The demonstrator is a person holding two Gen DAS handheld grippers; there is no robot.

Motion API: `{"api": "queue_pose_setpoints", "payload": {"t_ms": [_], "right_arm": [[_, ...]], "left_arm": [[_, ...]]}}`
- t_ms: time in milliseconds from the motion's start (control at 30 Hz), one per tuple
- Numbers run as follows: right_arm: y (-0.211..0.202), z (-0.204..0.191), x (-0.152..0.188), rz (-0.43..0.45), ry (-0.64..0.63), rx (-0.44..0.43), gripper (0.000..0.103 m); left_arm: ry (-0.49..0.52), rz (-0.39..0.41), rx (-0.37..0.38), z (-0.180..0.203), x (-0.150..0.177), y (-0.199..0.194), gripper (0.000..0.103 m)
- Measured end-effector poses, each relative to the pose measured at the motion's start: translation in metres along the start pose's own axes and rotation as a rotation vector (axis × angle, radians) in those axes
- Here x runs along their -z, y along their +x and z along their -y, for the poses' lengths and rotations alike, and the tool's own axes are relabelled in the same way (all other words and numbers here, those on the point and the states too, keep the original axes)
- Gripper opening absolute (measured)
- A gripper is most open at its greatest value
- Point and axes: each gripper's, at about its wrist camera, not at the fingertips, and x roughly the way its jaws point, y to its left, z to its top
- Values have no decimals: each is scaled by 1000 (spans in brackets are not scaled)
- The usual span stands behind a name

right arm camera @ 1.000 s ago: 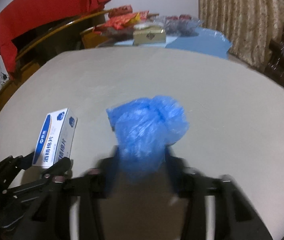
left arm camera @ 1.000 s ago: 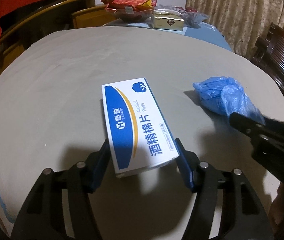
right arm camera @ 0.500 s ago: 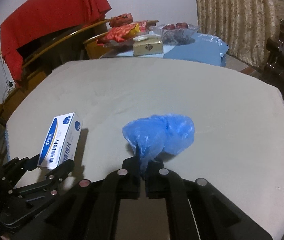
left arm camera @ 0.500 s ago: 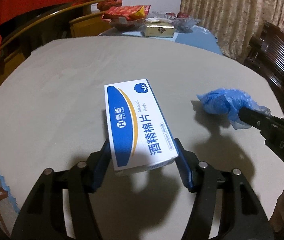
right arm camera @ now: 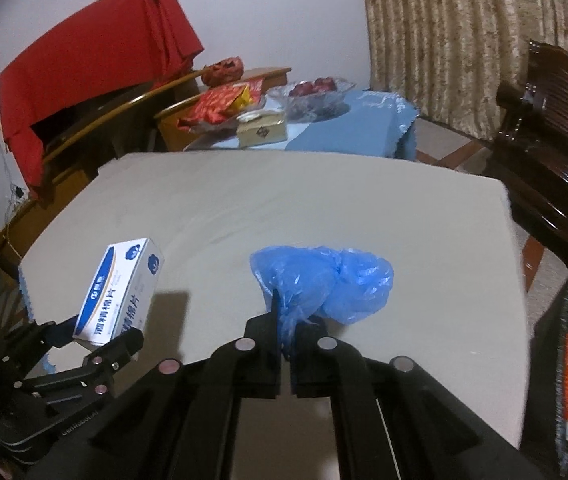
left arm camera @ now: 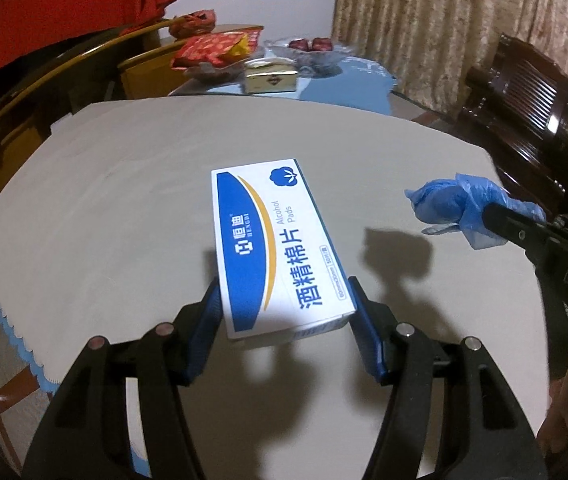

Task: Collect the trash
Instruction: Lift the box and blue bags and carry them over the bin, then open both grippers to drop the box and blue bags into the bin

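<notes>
- Grey cloth covers the tabletop (left arm camera: 123, 216), bare apart from shadows; behind it stand a second table with a blue cover (right arm camera: 348, 128), red snack packets (right arm camera: 219, 104), a gold box (right arm camera: 261, 130) and a glass bowl of fruit (right arm camera: 312, 92), then a patterned curtain (right arm camera: 444, 40) and a dark wooden chair (right arm camera: 552, 128).
- Left tool (left arm camera: 286, 314): its blue pads press the two long sides of the alcohol-pad box (left arm camera: 275, 244), which hangs clear of the cloth with its shadow underneath.
- Right tool (right arm camera: 286, 344): fingers pressed together on a thin fold of the blue plastic bag (right arm camera: 324, 280); the crumpled bulk of it bulges out beyond the tips, also off the cloth.
- Judged risks: the bag is held only by a small pinch of slippery film, so a quick swing could pull it free or tear it. The box is clamped near its near end with most of its length sticking forward, so it could pivot or slide between the pads, and a hard squeeze could dent thin card.
- No bin is clearly visible in either view, so where both items should go is unsettled; the two tools are near each other and could knock together.
- Writing on the box: "Alcohol Pads", large Chinese characters 酒精棉片, a small logo reading roughly "HENGDI", and a blue cotton-flower mark. Letters "DAS" show on the right tool's body in the left view.
</notes>
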Motion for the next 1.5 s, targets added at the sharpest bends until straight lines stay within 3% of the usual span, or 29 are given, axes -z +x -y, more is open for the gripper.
{"api": "queue_pose_setpoints", "payload": {"t_ms": [433, 767, 1133, 1500], "right_arm": [[-89, 74, 9, 73, 55, 77, 3], [-149, 147, 26, 113, 121, 166, 3], [-206, 246, 47, 135, 177, 300, 3], [-188, 355, 79, 58, 324, 340, 3]], "left_arm": [[99, 57, 75, 89, 2, -67, 58], [200, 80, 149, 181, 6, -96, 58], [308, 51, 253, 302, 23, -95, 58], [421, -9, 343, 409, 43, -54, 58]]}}
